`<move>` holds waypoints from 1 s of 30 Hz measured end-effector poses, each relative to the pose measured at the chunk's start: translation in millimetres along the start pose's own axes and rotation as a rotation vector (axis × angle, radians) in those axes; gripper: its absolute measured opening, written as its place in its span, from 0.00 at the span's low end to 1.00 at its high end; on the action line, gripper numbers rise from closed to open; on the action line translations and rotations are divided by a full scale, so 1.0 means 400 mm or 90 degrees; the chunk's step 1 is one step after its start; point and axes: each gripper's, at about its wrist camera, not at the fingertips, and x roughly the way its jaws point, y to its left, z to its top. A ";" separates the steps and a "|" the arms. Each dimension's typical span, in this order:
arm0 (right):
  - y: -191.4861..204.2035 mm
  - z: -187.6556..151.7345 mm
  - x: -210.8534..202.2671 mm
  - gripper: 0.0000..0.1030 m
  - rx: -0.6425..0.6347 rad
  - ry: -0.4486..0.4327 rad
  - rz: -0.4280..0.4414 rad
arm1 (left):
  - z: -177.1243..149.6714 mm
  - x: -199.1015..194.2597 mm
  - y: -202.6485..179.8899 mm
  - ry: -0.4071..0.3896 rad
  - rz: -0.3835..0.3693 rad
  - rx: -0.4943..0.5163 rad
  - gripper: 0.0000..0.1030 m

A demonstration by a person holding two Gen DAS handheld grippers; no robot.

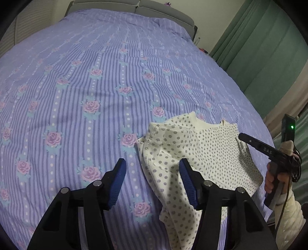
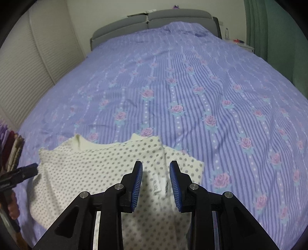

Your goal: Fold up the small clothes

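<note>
A small cream garment with grey polka dots [image 1: 207,153] lies partly folded on the purple floral bedspread [image 1: 96,86], collar toward the headboard. My left gripper [image 1: 153,169] is open above the garment's left edge, holding nothing. My right gripper [image 2: 156,173] is open over the garment [image 2: 96,169], with white care labels [image 2: 156,184] between its jaws; nothing is gripped. The right gripper also shows in the left wrist view [image 1: 259,146] at the garment's right side, and the left gripper's tip shows in the right wrist view [image 2: 25,171] at the garment's left edge.
The bed's grey headboard [image 2: 154,17] is at the far end. Green curtains [image 1: 269,57] hang on the right. A white louvred wardrobe [image 2: 28,67] stands on the left. A bedside stand with small items [image 2: 240,42] is by the headboard.
</note>
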 end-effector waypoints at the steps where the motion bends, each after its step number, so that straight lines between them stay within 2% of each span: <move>1: 0.000 0.004 0.011 0.30 0.000 0.005 0.001 | 0.002 0.004 -0.001 0.002 0.000 0.002 0.50; 9: -0.005 0.019 0.067 0.30 0.001 0.026 0.007 | -0.002 0.033 0.013 0.016 -0.013 -0.016 0.48; 10: -0.003 0.018 0.071 0.26 -0.002 0.031 0.006 | -0.003 0.035 0.015 0.015 -0.013 -0.017 0.48; 11: -0.001 0.020 0.076 0.15 -0.006 0.032 0.009 | -0.003 0.036 0.016 0.014 -0.014 -0.018 0.47; 13: 0.007 0.024 0.079 0.09 -0.008 0.032 0.018 | 0.002 0.037 0.014 0.010 -0.015 -0.020 0.46; 14: 0.007 0.023 0.073 0.06 -0.004 0.023 0.018 | 0.004 0.037 0.013 0.007 -0.016 -0.018 0.45; 21: 0.001 0.017 -0.052 0.05 0.010 -0.073 0.017 | 0.016 0.027 -0.018 -0.015 0.010 0.018 0.42; 25: 0.004 0.027 -0.127 0.05 -0.011 -0.126 -0.014 | 0.018 0.035 -0.037 -0.022 0.027 0.040 0.25; 27: 0.001 0.039 -0.132 0.05 -0.017 -0.130 -0.033 | 0.021 0.040 -0.038 -0.024 0.031 0.042 0.20; 28: -0.006 0.048 -0.124 0.05 -0.019 -0.125 -0.037 | 0.023 0.043 -0.040 -0.025 0.037 0.045 0.14; 30: -0.020 0.052 -0.102 0.05 -0.015 -0.110 -0.046 | 0.024 0.048 -0.038 -0.023 0.042 0.048 0.14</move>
